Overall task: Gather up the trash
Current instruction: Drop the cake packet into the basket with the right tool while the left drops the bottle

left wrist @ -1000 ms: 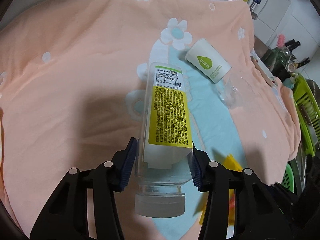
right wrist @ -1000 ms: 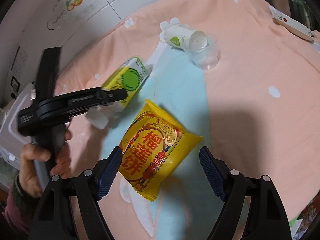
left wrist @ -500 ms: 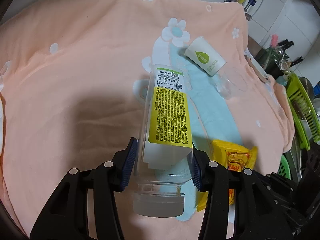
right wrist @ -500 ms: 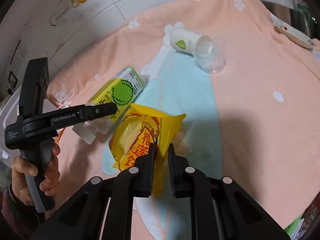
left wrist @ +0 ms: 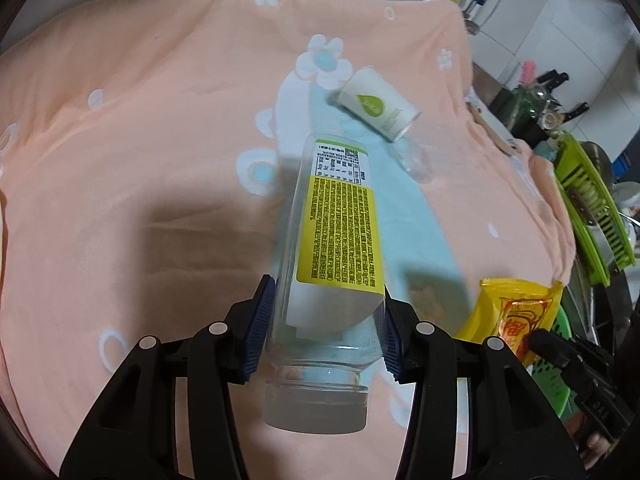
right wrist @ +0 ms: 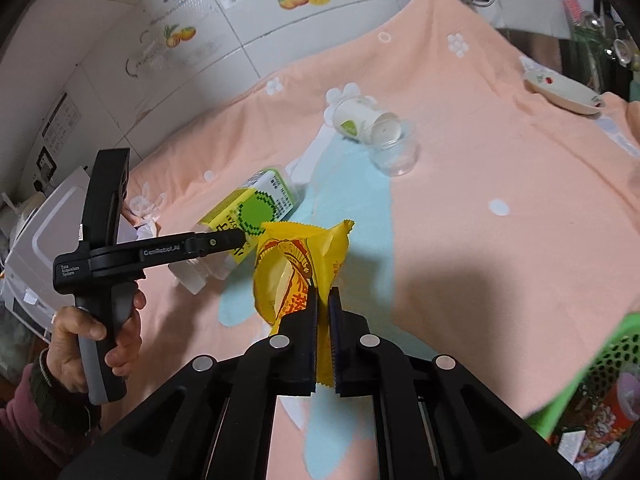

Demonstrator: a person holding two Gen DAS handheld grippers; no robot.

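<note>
My left gripper [left wrist: 326, 326] is shut on a clear plastic bottle [left wrist: 336, 236] with a yellow label, held by its neck end above the peach cloth [left wrist: 140, 128]. The same bottle [right wrist: 248, 212] and the left gripper [right wrist: 224, 240] show in the right wrist view, held by a person's hand [right wrist: 96, 332]. My right gripper [right wrist: 324, 300] is shut on a crumpled yellow snack wrapper [right wrist: 300, 256], lifted off the cloth; that wrapper [left wrist: 516, 308] also appears at the right of the left wrist view. A white paper cup [left wrist: 378, 106] lies on its side beside a clear plastic cup [right wrist: 394, 154].
A green basket [right wrist: 600, 360] holding scraps sits at the lower right off the table edge. A white dish [right wrist: 564, 92] rests at the far right of the cloth. A green dish rack [left wrist: 588, 204] and kitchen utensils stand beyond the right edge. A white appliance [right wrist: 36, 236] is at the left.
The right gripper closed on the yellow wrapper and raised it from the cloth, crumpling it. The left gripper kept its grip on the bottle and drifted slightly.
</note>
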